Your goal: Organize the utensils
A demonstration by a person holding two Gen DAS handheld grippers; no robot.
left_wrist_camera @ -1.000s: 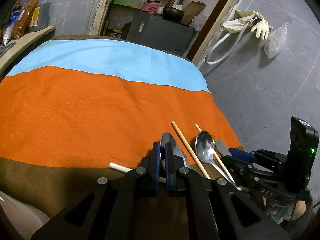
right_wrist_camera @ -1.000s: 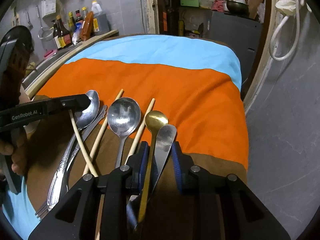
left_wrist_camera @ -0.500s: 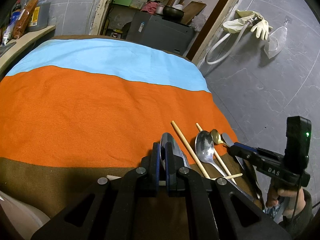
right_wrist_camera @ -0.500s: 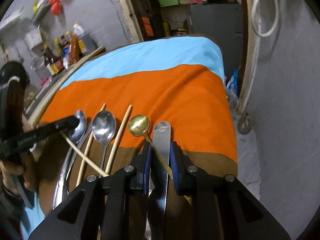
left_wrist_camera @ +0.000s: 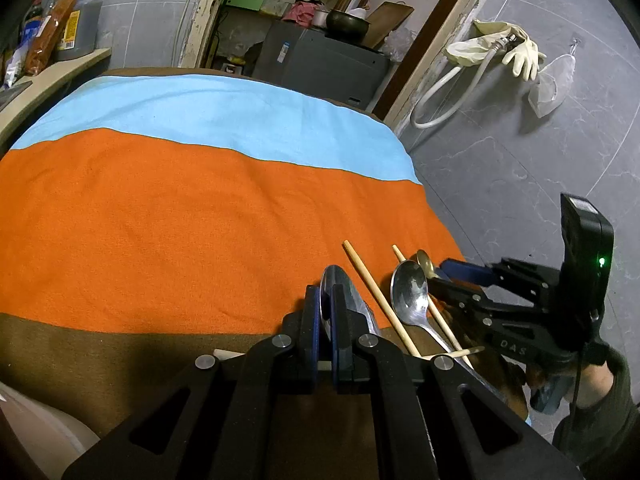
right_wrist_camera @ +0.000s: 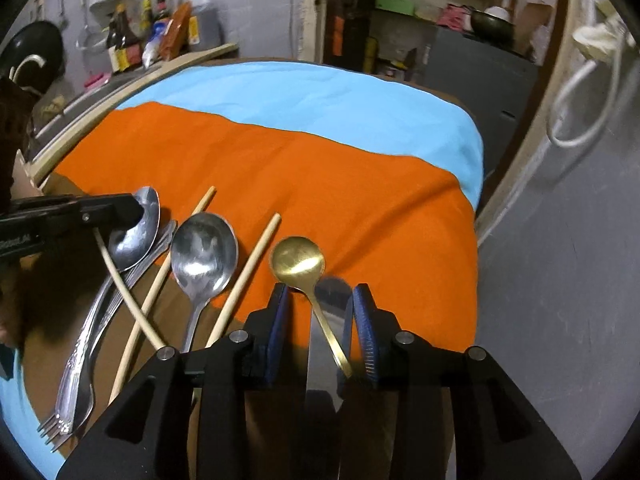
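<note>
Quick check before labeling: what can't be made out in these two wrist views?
- Knife handle end: right wrist view, hidden under the right gripper body.
- Gold spoon handle tail: same view, runs behind the right-hand pad.
- What the shut left gripper pinches, spoon or chopstick: its own fingers cover the contact in both views.
- Bottle labels: too small.
</note>
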